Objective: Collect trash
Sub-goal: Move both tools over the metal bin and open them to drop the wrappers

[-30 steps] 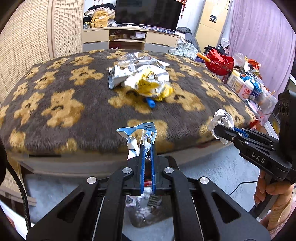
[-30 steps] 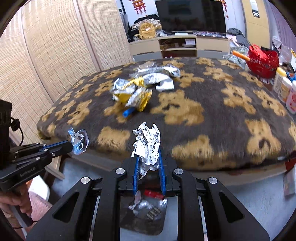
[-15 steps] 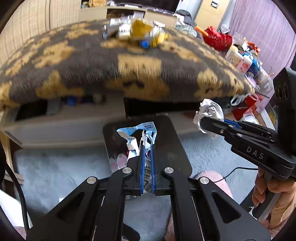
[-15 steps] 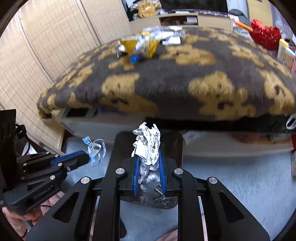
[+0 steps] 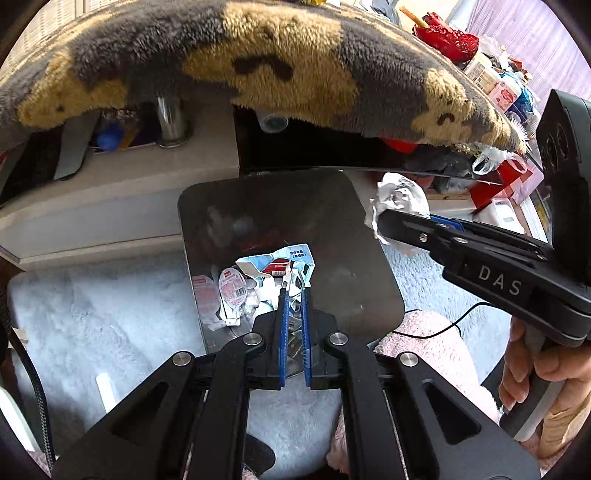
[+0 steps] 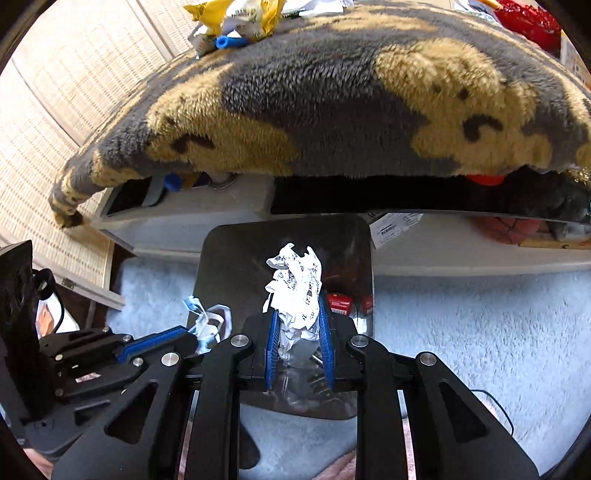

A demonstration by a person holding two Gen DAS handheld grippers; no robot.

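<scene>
A dark square trash bin (image 5: 332,221) stands on the floor before the table, with several wrappers in it. My left gripper (image 5: 293,282) hangs over the bin's opening, shut on a crumpled blue-and-white wrapper (image 5: 291,256). In the right wrist view that left gripper (image 6: 186,332) is at the bin's (image 6: 236,251) left rim with the wrapper (image 6: 207,321). My right gripper (image 6: 298,306) is above the bin; its jaws are opening, and a crumpled white printed paper (image 6: 295,277) still sits pressed between the pads. The left wrist view has the right gripper (image 5: 376,218) and paper (image 5: 400,192) at the bin's right rim.
The table's bear-patterned fleece cover (image 6: 332,103) overhangs just beyond the bin, with a shelf of clutter beneath. More wrappers (image 6: 236,18) lie on top. A pale blue rug (image 6: 461,325) surrounds the bin. A hand (image 5: 535,365) holds the right gripper's handle.
Both grippers have come down from tabletop height and tilted downward, still carrying their trash. They now hang over the bin on the floor instead of above the table edge.
</scene>
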